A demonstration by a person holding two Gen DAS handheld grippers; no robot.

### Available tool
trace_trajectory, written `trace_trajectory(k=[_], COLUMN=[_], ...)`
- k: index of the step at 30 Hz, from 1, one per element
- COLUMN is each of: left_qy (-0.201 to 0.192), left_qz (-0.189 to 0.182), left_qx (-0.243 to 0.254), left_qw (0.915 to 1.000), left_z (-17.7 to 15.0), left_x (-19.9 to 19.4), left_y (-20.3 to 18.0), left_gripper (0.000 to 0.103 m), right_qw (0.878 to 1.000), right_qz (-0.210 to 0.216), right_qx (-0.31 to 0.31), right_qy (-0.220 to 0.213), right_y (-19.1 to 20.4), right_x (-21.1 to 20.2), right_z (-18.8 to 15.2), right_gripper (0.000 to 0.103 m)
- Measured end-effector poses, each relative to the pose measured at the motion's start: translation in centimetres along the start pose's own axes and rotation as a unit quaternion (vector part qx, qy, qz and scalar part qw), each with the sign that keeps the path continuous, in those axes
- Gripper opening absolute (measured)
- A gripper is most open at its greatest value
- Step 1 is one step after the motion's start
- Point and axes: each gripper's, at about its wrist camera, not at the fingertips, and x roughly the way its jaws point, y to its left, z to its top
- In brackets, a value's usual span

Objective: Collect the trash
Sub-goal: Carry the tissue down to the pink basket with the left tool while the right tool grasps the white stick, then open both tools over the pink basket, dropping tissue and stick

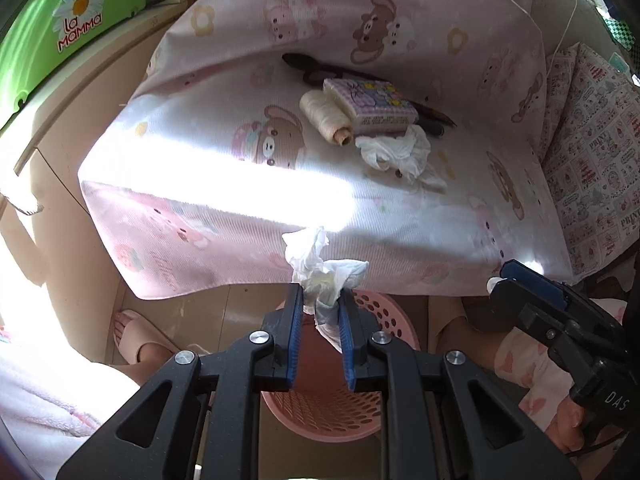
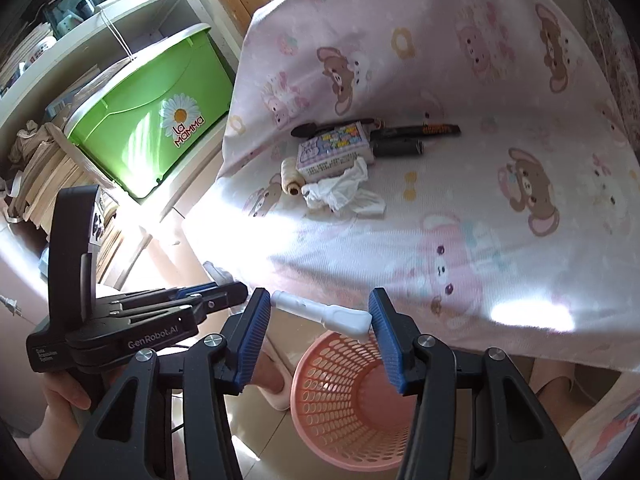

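My left gripper (image 1: 322,300) is shut on a crumpled white tissue (image 1: 316,260), which sticks up from between the blue pads. It hangs just above a pink perforated basket (image 1: 376,308) on the floor by the draped edge. My right gripper (image 2: 320,308) is shut on a short white plastic piece (image 2: 320,312), held end to end between its pads over the same basket (image 2: 340,400). A second crumpled tissue (image 1: 396,154) (image 2: 340,192) lies on the pink bear-print cloth. Each gripper shows at the edge of the other view: the right gripper (image 1: 504,280) and the left gripper (image 2: 224,292).
Beside the lying tissue are a cream thread spool (image 1: 326,118), a small pink checked pack (image 1: 372,106) and dark pens (image 2: 416,136). A green storage bin (image 2: 152,120) sits on a shelf to the left. A foot in a pink slipper (image 1: 132,336) rests by the basket.
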Motion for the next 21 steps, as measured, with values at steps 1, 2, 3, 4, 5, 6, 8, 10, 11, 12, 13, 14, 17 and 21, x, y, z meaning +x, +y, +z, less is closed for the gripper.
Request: trace_trajectory(k=[1, 2, 3, 4, 5, 6, 8, 10, 11, 12, 13, 14, 17, 21], left_qy=[0.011, 0.021, 0.034, 0.043, 0.054, 0.063, 0.081, 0.093, 0.102, 0.114, 0.125, 0.135, 0.167, 0.206], left_qz=[-0.004, -0.005, -0.001, 0.002, 0.002, 0.0, 0.005, 0.012, 0.014, 0.015, 0.013, 0.01, 0.002, 0.003], left_qx=[-0.006, -0.009, -0.009, -0.01, -0.012, -0.013, -0.01, -0.005, 0.0, 0.003, -0.001, -0.007, -0.02, -0.031], left_qw=[0.9999, 0.9997, 0.9994, 0.999, 0.9985, 0.9979, 0.9967, 0.9956, 0.9947, 0.9934, 0.992, 0.9908, 0.9858, 0.9781], left_z=[-0.2, -0.4, -0.7, -0.9, -1.1, -1.4, -1.8, -2.2, -2.5, -2.8, -3.1, -3.3, -4.1, -4.5], left_x=[0.5, 0.9, 1.6, 2.0, 2.6, 3.0, 4.1, 5.0, 5.6, 6.3, 6.8, 7.2, 8.7, 10.8], left_y=[0.1, 0.2, 0.3, 0.3, 0.4, 0.4, 0.5, 0.4, 0.3, 0.3, 0.5, 0.8, 1.2, 1.0], left_gripper=[0.016, 0.016, 0.016, 0.016, 0.016, 0.016, 0.016, 0.016, 0.016, 0.016, 0.016, 0.016, 0.016, 0.017], right_qw=[1.0, 0.999, 0.999, 0.998, 0.997, 0.997, 0.995, 0.992, 0.991, 0.99, 0.988, 0.986, 0.981, 0.973], right_qz=[0.004, 0.005, 0.002, -0.002, -0.007, -0.01, -0.016, -0.025, -0.027, -0.032, -0.041, -0.049, -0.068, -0.082], right_qx=[0.006, 0.006, 0.004, 0.004, 0.006, 0.01, 0.017, 0.028, 0.034, 0.04, 0.045, 0.05, 0.068, 0.091], right_qy=[0.014, 0.033, 0.05, 0.061, 0.07, 0.08, 0.098, 0.116, 0.125, 0.133, 0.142, 0.15, 0.169, 0.194], right_y=[-0.2, -0.3, -0.4, -0.5, -0.7, -0.9, -1.4, -2.0, -2.3, -2.6, -2.8, -3.1, -3.9, -4.9], right_x=[0.6, 1.2, 1.9, 2.4, 2.9, 3.5, 4.7, 5.9, 6.5, 7.2, 7.8, 8.5, 10.3, 12.6], right_z=[-0.2, -0.4, -0.7, -1.0, -1.2, -1.4, -1.8, -2.3, -2.6, -3.0, -3.3, -3.7, -4.8, -5.9], right_gripper=[0.054, 0.054, 0.054, 0.054, 0.054, 0.054, 0.054, 0.054, 0.054, 0.054, 0.054, 0.054, 0.054, 0.054])
